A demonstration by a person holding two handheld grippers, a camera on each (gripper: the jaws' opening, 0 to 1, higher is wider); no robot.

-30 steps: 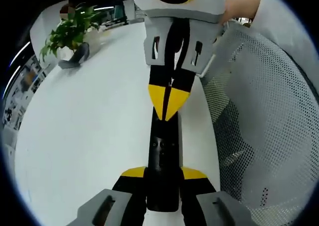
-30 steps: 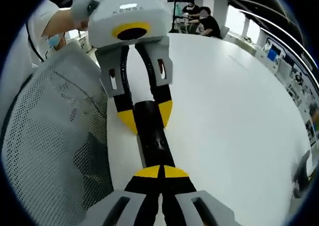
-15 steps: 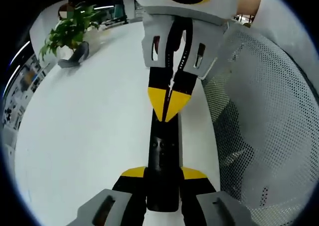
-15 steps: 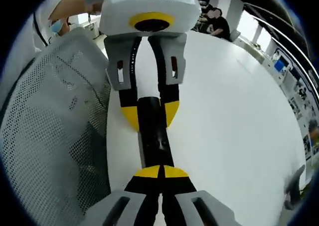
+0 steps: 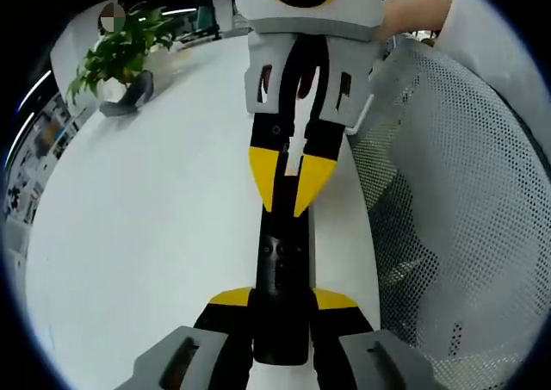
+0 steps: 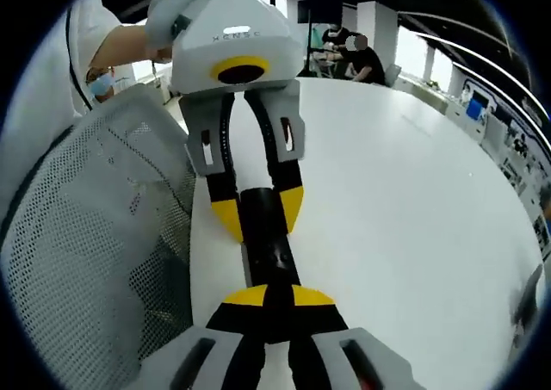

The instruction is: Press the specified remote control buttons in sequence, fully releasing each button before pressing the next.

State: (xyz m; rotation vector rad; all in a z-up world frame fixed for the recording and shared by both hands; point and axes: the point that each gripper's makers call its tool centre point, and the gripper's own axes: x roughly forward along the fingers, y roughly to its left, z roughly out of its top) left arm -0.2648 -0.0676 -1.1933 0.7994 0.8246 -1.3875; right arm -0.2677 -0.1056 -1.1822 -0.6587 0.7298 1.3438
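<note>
**A:** Take the remote control as the landmark. Where does it lie?

**B:** In the left gripper view the black remote control (image 5: 281, 269) lies lengthwise on the white table (image 5: 146, 226), close to the table's edge beside a white mesh chair (image 5: 465, 201). Well away from the remote, on the far side of the table, stands a potted plant (image 5: 120, 58).

**A:** And the left gripper?

**B:** The left gripper (image 5: 280, 304) clamps the near end of the remote; its yellow-tipped jaws sit tight against both long sides. At the remote's far end the right gripper (image 5: 290, 179) comes in from above, with its yellow tips over the remote's upper face. A thin gap shows between those tips (narrow, not closed). Whether they touch the remote, I cannot tell.

**A:** What does the right gripper view give?

**B:** The same remote control (image 6: 267, 239) runs away from the camera, with the mesh chair (image 6: 95, 235) alongside it and the table (image 6: 413, 218) spreading out on the other side. The right gripper (image 6: 271, 297) has its yellow tips over the near end, a slim dark slit between them. At the far end the left gripper (image 6: 258, 207) holds the remote between its jaws. A hand (image 6: 168, 24) grips that gripper's body. Beyond the table's far edge people (image 6: 357, 50) sit (small and blurred).
</note>
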